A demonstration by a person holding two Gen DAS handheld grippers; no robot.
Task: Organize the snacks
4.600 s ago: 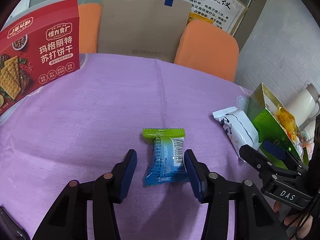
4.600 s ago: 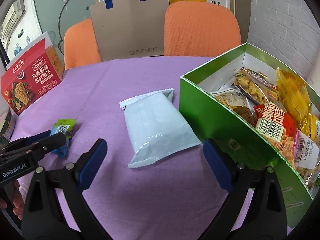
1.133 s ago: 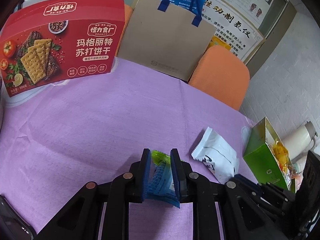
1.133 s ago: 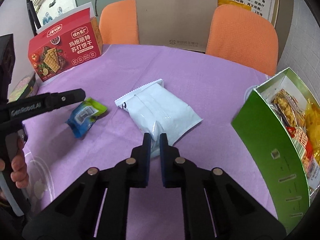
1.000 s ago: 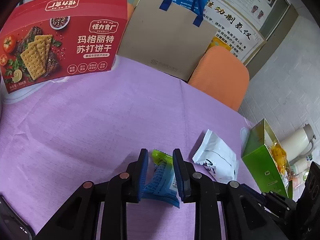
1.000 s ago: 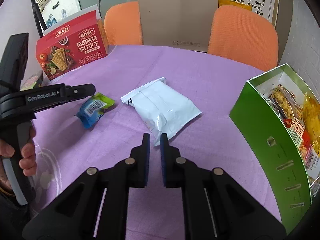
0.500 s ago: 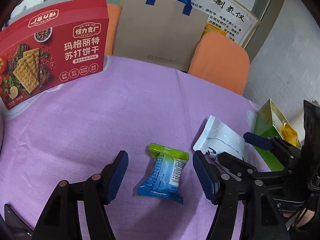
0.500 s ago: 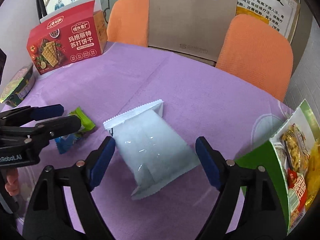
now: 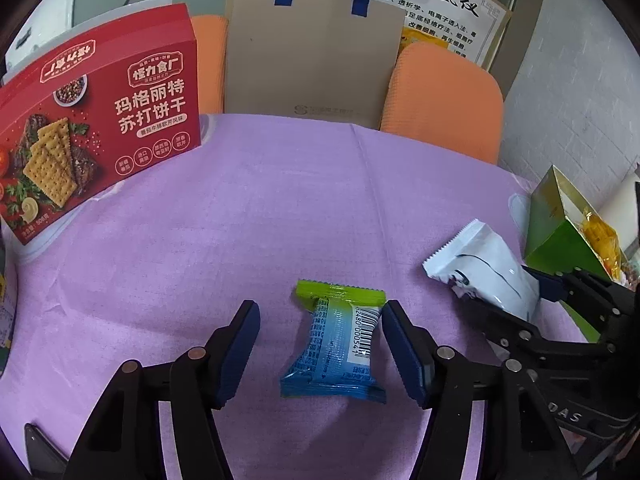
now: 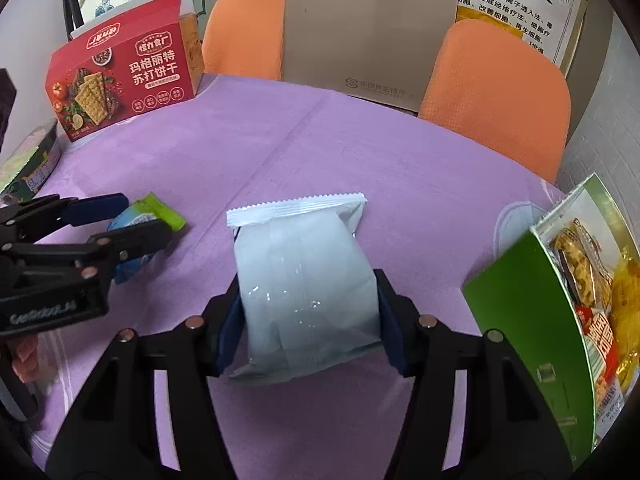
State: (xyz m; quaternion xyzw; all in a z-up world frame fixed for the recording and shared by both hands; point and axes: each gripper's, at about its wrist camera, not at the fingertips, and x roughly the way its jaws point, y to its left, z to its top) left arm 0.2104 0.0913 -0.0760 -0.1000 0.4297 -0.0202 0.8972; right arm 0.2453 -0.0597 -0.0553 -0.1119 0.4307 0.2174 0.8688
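On the purple tablecloth [image 9: 248, 232], two loose snack packets lie between the grippers. The left gripper [image 9: 320, 348] has its fingers spread wide on either side of a small blue and green packet [image 9: 336, 344], which lies flat on the cloth with its barcode facing up. The right-hand finger pad sits just beside the packet's edge; the left-hand pad stands apart from it. No pinch is made.

The right gripper [image 10: 308, 320] straddles a white packet [image 10: 304, 284], its blue pads [image 10: 230, 320] lying along both long sides of it. Contact appears made on each side, though how firmly they press cannot be told. The packet rests on the cloth with its crimped end pointing away from the camera.

At the right edge of the table stands an open green box [image 10: 524, 304], its interior filled with assorted snack packs [image 10: 588, 276] in yellow, brown and red. The white packet lies near this box but apart from it.

A red cracker box [image 9: 96, 120] stands upright at the far left of the table. Behind the table are two orange chairs [image 10: 496, 92] and a brown paper bag [image 9: 312, 56] with blue handles between them. A round tin [image 10: 32, 160] shows at the left margin of the right wrist view. Part of a hand [image 10: 22, 356] grips the left tool's handle there.
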